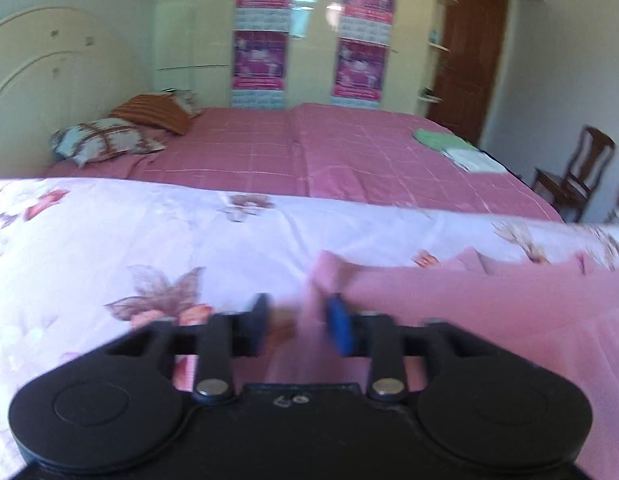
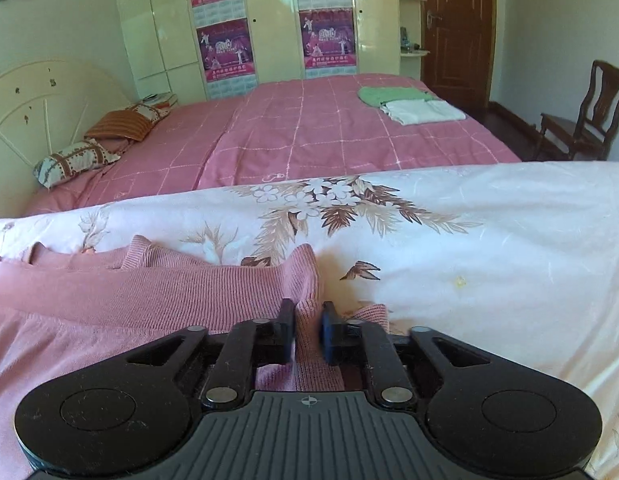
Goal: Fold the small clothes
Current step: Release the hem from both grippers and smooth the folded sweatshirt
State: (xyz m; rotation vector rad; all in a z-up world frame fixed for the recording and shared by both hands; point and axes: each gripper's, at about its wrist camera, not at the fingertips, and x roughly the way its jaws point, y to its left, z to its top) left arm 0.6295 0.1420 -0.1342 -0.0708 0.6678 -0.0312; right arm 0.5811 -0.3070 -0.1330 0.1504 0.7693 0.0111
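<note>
The pink knit sweater (image 2: 129,300) lay spread across the lower left of the right wrist view, on the floral sheet (image 2: 489,240), with a ribbed sleeve or edge bunched up at centre frame. My right gripper (image 2: 308,330) had its jaws closed to a narrow gap with a ridge of that ribbed knit pinched between them — a firm hold, as far as I could judge. In the left wrist view the same sweater (image 1: 469,320) filled the lower right, and the picture was smeared with motion; my left gripper (image 1: 297,326) stood with its jaws a moderate way apart, pink cloth between and beneath them, and I could not tell whether they gripped it or only straddled it. I judged this garment's fold to be barely begun: the body lay mostly flat and unfolded, with only the edges in hand. Farther out, in the upper right of the right wrist view, a green garment (image 2: 393,95) and a white one (image 2: 423,112) sat folded, touching, on the pink checked bedspread (image 2: 309,132) — two pieces apparently done. Pillows (image 2: 109,136) lay at the upper left by the headboard, and a wooden chair (image 2: 585,112) stood at the far right.
</note>
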